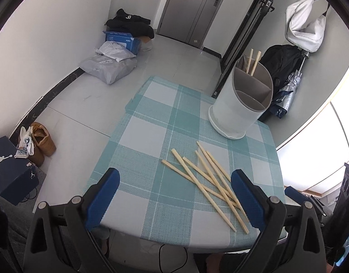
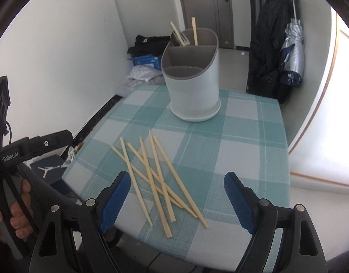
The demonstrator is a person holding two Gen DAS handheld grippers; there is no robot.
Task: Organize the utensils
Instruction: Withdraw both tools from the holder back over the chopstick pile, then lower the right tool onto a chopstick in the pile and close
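A: We see first the surface (image 2: 254,136), covered with a teal and white checked cloth.

B: Yes, and on its far part stands the white holder (image 2: 193,86) — upright, on a small base, divided in compartments. In the rear compartment we see two chopsticks (image 2: 194,31) standing, and something else we cannot make out.

A: Then the loose chopsticks (image 2: 156,175) — a crossed heap lying flat on the near part of the surface, well apart from the holder.

B: Our left gripper (image 1: 174,188) has its jaws wide open, nothing between them; the heap lies just beside its right finger.

A: The right gripper (image 2: 176,191) is also wide open. The near ends of the loose chopsticks show between its blue pads (image 2: 115,200), but we see no contact with them.
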